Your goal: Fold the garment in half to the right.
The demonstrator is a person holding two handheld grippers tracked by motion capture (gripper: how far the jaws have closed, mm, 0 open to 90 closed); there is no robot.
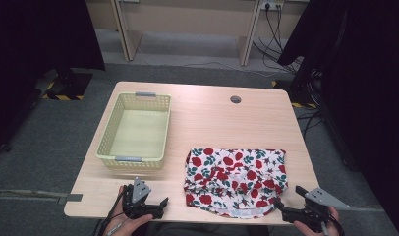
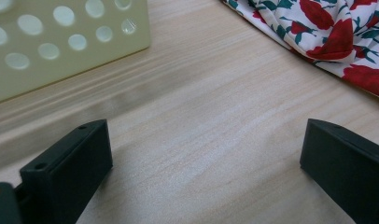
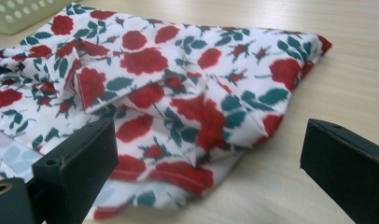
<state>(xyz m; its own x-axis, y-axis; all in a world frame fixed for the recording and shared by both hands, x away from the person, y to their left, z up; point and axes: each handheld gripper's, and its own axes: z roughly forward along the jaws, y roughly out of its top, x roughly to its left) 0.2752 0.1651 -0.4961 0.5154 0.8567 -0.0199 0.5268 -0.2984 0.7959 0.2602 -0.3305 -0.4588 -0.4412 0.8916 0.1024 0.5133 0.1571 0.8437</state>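
Cloth point(image 1: 237, 181) printed with red roses lies folded at the lower right of the high view, beside the basket point(image 1: 134, 131). Right gripper point(image 1: 284, 208), jaws wide, nears its corner, probably to grab it; left gripper point(image 1: 158, 206) waits wide over bare table point(image 1: 212, 118).

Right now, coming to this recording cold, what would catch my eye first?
The rose-print cloth, white with red flowers and green leaves, lies loosely folded at the near right of the wooden table. Left of it sits an empty pale yellow basket with perforated walls. At the near edge, the left claw is open over bare wood and the right claw is open at the cloth's near right corner.
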